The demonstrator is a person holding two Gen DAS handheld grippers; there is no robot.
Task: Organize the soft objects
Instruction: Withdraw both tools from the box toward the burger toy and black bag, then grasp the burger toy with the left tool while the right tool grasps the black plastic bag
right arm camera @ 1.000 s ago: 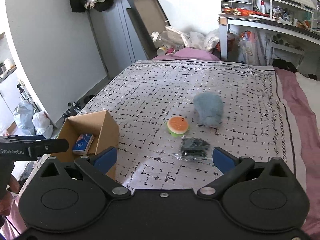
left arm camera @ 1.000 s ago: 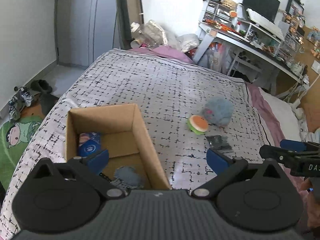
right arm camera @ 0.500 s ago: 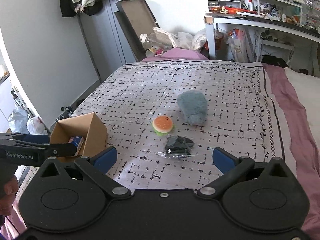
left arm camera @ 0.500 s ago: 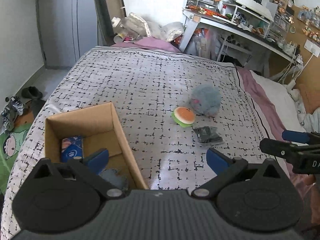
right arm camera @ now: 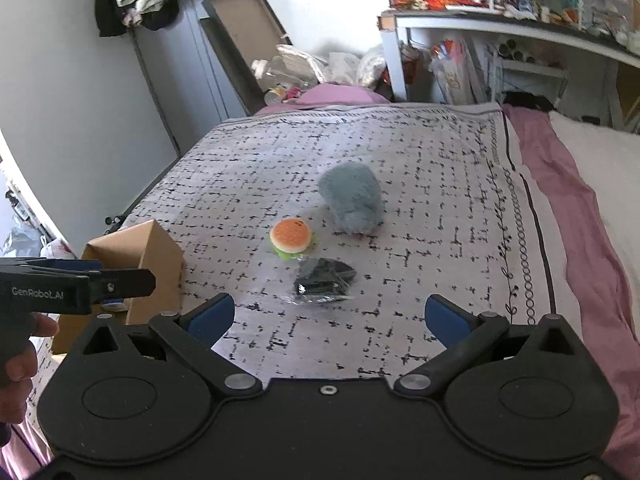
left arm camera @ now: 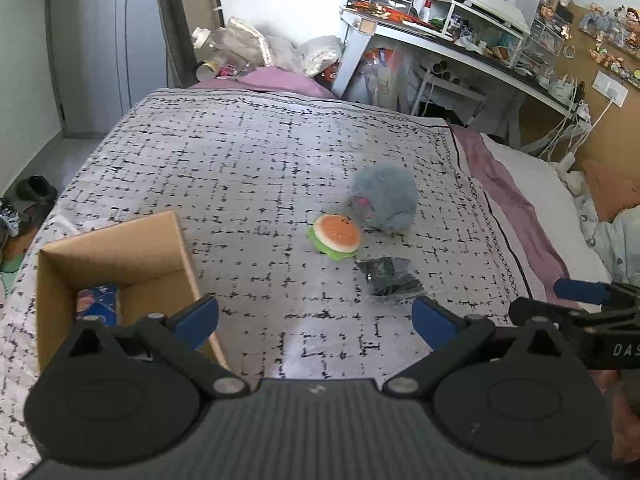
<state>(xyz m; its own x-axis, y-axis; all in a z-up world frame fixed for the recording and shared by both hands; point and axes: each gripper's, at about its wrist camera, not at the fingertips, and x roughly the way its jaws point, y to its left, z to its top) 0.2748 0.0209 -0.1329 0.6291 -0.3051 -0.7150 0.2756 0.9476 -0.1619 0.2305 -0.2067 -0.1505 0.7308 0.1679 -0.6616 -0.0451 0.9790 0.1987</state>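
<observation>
Two grippers, both spread wide and holding nothing, hang above the near edge of the bed. Left gripper (left arm camera: 314, 318): blue pads apart, bare cover between them. Right gripper (right arm camera: 330, 316): same stance, and the open span already frames the bag ahead, which reads as a set-up for the next pick, though that is a judgement.

Nearest ahead of the right gripper, almost on its centre line: a clear bag (right arm camera: 323, 282) with something dark inside, lying flat on the cover (right arm camera: 420, 184). It looks thin and slack, so a grip probably has to come down low and pinch the film.

Just past the bag, slightly left of the right gripper's line: burger toy (right arm camera: 291, 237), bun side up, green rim showing. Bag and burger are very close; whether they touch I cannot tell.

Beyond the burger and to its right: grey plush (right arm camera: 353, 202), round and fluffy, just beside the burger. From the left wrist view a pink spot shows on the side facing the burger.

To the left gripper's near left: box (left arm camera: 116, 248), open top, sat at the bed's left edge within easy reach of that hand, likely the collecting point. A blue pack (left arm camera: 98, 304) is already inside; the rest of the floor is hidden by the gripper body.

Three items remain out on the cover, so sorting looks partly done.

Far: cluttered desk (left arm camera: 460, 44) past the bed's end.
</observation>
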